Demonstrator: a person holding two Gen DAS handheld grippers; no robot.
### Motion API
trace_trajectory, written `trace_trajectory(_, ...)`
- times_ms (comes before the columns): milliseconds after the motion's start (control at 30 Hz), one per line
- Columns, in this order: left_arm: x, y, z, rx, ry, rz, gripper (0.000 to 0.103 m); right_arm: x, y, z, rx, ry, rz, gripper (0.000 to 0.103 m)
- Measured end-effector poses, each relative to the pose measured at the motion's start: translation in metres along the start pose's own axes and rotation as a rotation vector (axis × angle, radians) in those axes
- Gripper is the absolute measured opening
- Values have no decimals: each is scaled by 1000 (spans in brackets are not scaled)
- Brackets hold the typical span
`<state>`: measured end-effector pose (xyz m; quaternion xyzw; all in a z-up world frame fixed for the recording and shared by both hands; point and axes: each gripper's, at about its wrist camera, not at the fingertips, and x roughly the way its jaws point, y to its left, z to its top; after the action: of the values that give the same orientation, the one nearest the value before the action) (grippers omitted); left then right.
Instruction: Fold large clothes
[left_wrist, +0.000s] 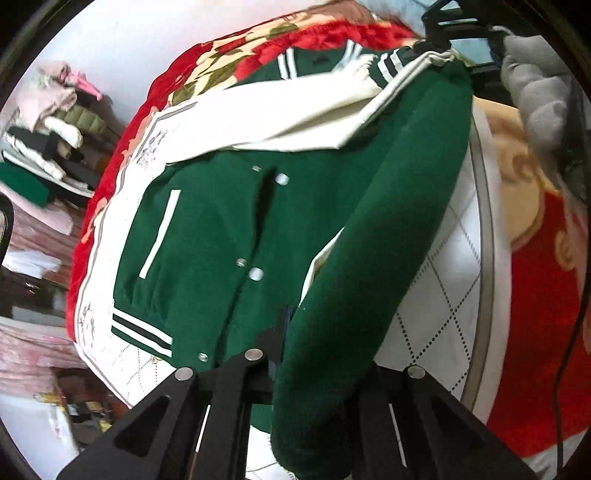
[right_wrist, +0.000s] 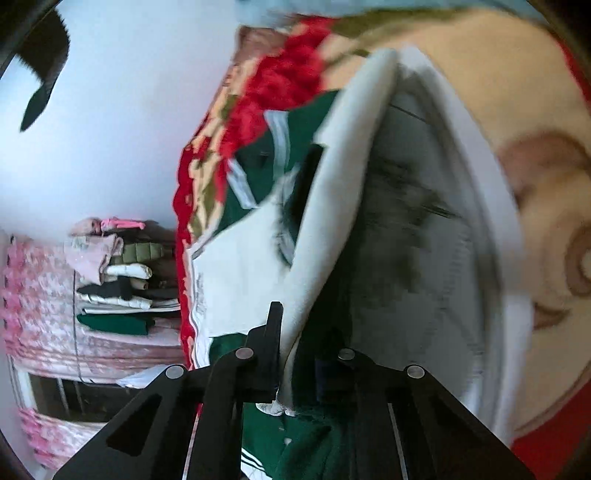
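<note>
Mid-fold: a green-and-cream snap-front varsity jacket (left_wrist: 236, 229) lies on the quilted bed; left gripper (left_wrist: 295, 354) and right gripper (right_wrist: 295, 365) clamp its lifted side, sleeve already crossed, halving remains.

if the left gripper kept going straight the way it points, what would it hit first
Probably the green varsity jacket spread on the white quilted mat; the left gripper already pinches its green side, so depth is unclear.

right claw (right_wrist: 286, 354) pinching cream sleeve (right_wrist: 332, 206) of green jacket (right_wrist: 258, 162), blurred
</note>
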<state>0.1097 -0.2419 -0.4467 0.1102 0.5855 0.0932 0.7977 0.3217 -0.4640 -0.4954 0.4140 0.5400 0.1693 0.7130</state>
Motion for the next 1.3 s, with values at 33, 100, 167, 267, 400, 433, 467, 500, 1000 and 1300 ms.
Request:
trace_trajectory(33, -3, 10, 2, -12, -3, -18, 6, 1, 19, -1, -27, -5, -5, 13)
trace_trajectory(100, -11, 41, 10, -59, -11, -82, 6, 9, 61, -3, -82, -10, -22, 14)
trace_trajectory(167, -12, 68, 16, -81, -11, -118, 6, 24, 102, -5, -128, -11, -42, 14)
trace_trajectory(267, -8, 114, 24, -126, -17, -150, 6, 59, 160, -11, -185, 3, -76, 14)
trace_trajectory(400, 12, 177, 32, -195, -19, -148, 6, 118, 227, -26, -264, 38, -114, 14)
trace_trajectory(433, 20, 192, 33, -216, -14, -146, 6, 140, 244, -32, -288, 56, -122, 14)
trace_trajectory(467, 31, 210, 34, -243, -6, -145, 6, 164, 260, -38, -311, 74, -132, 14)
trace_trajectory(500, 43, 227, 34, -273, 6, -144, 6, 185, 273, -44, -328, 90, -142, 14)
trace_trajectory(1000, 154, 392, -27, -779, 187, -358, 66, 339, 305, -98, -319, 345, -143, 75)
trace_trajectory(1300, 216, 368, -26, -701, 311, -120, 68, 216, 190, -68, -178, 165, -403, 75)
